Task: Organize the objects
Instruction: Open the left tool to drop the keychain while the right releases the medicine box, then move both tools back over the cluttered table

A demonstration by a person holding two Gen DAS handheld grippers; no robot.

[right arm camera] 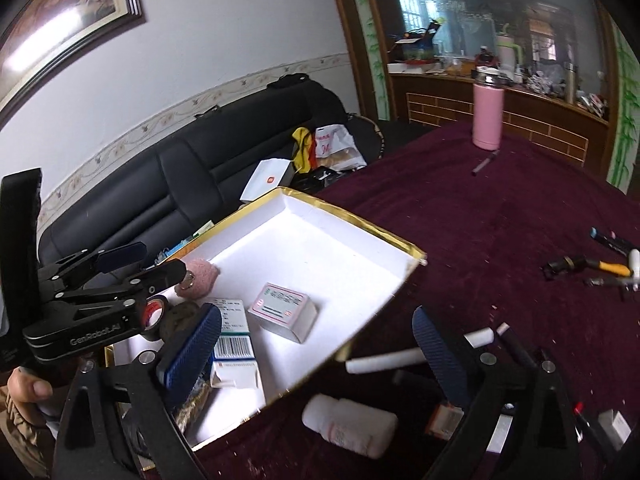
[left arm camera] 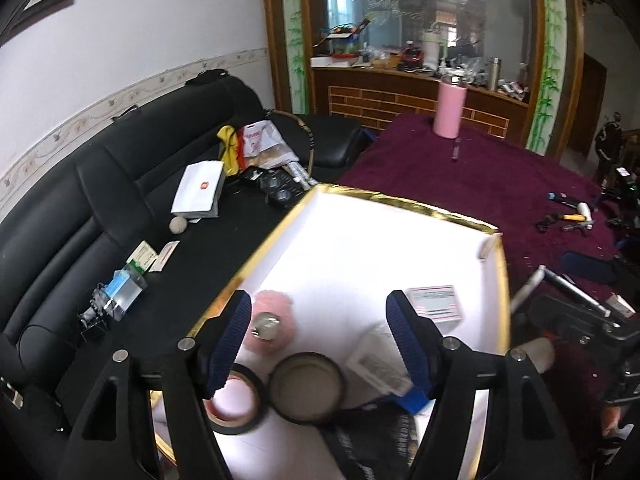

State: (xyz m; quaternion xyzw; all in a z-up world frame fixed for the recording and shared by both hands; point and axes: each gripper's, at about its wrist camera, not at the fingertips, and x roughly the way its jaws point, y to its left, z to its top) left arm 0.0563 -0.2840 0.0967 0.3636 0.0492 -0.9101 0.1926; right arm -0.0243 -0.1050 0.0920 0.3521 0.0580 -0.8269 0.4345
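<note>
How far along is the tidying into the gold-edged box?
Partly done: the gold-edged box already holds a pink-labelled carton, a tape roll and a round tin. Nothing is in hand; left gripper and right gripper are open. Left out: white bottle and white tube.

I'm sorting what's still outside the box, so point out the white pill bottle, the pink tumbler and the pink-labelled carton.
white pill bottle [right arm camera: 350,426], right wrist view, its side.
pink tumbler [right arm camera: 487,116], right wrist view, its body.
pink-labelled carton [right arm camera: 282,304], right wrist view, top face.

A maroon-clothed table [right arm camera: 500,216] carries a gold-rimmed box [right arm camera: 400,240]; a white bottle [right arm camera: 348,424] lies under the right gripper [right arm camera: 320,344].
</note>
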